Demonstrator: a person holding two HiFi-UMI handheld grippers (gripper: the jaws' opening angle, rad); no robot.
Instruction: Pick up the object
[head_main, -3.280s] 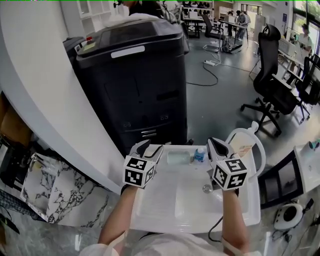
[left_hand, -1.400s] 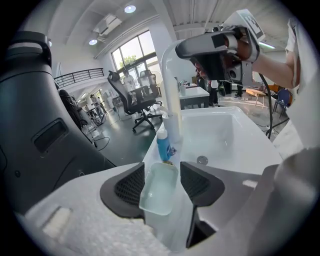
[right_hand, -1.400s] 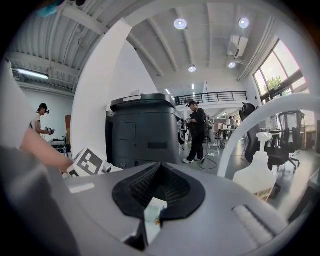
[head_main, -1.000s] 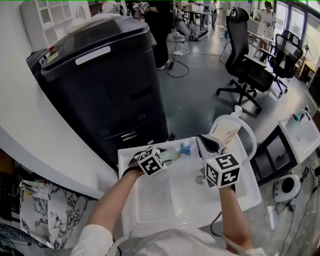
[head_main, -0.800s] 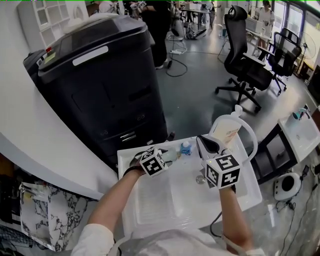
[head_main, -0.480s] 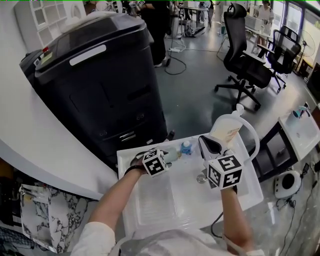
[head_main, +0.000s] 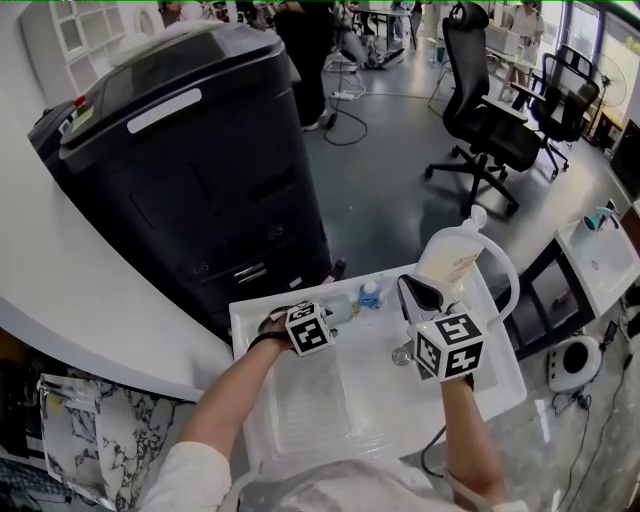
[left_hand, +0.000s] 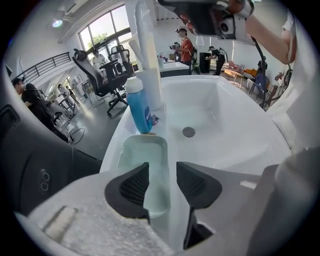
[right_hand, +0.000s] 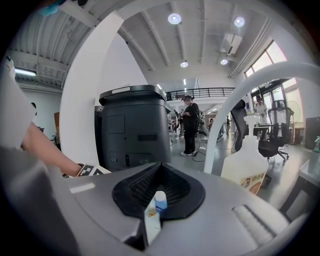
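Observation:
A pale green tray (head_main: 341, 309) lies on the white sink's back ledge, with a small blue bottle (head_main: 371, 295) standing beside it. My left gripper (head_main: 330, 318) is down over the tray. In the left gripper view its jaws (left_hand: 162, 185) straddle the right wall of the tray (left_hand: 145, 165) and are closing, with a gap still showing at each pad. The blue bottle (left_hand: 139, 107) stands just beyond the tray. My right gripper (head_main: 415, 290) hovers over the basin, shut and holding nothing. A sliver of the bottle shows through the slit in the right gripper (right_hand: 159, 185).
The sink (head_main: 370, 400) has a drain (head_main: 400, 355) and a white arched faucet (head_main: 505, 265). A pump soap bottle (head_main: 450, 265) stands at the back right. A large black machine (head_main: 200, 170) rises behind the sink. Office chairs (head_main: 490, 130) stand further off.
My left gripper has come from the sink's left rim onto the green tray, and its jaws have narrowed around the tray wall. The right gripper has barely moved.

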